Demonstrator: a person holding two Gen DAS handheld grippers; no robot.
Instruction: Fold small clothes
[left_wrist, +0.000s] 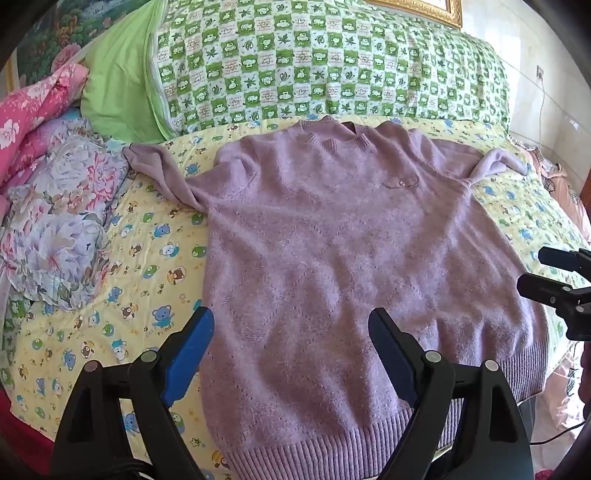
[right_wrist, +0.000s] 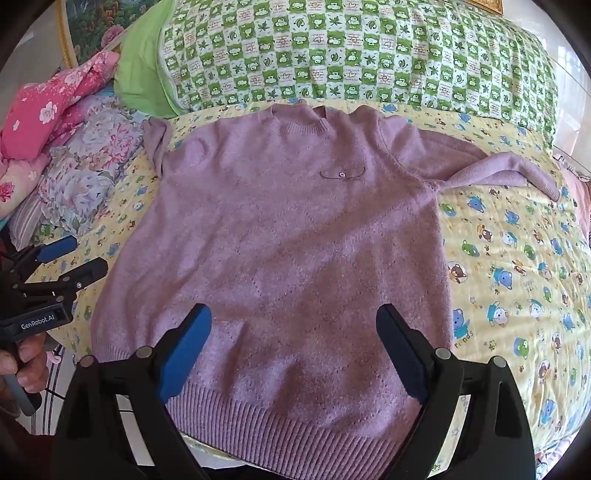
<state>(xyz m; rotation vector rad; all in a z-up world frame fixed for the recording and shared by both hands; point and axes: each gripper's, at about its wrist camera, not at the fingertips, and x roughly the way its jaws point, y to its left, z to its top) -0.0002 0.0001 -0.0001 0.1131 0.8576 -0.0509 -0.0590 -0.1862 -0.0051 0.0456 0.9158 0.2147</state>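
Left wrist view looks down between the left tongs (left_wrist: 291, 336), their blue pads spread wide and holding nothing, poised above the near left part of a purple sweater (left_wrist: 351, 251). In the right wrist view the right tongs (right_wrist: 293, 332) are likewise wide apart and empty, hovering over the ribbed hem (right_wrist: 295, 424), which lies at the bed's near edge. The sweater is spread flat, front up, on a yellow cartoon-print bedsheet (right_wrist: 509, 258), its neck toward the far side and both sleeves (right_wrist: 498, 170) out sideways. Folding looks not yet begun; the likely next move calls for each set of tongs to pinch a sleeve or side edge and carry it across the body. Farther off, a green checked quilt (left_wrist: 332, 66) lies along the far edge, with floral bedding (left_wrist: 62, 206) piled at the far left corner. No containers are visible.
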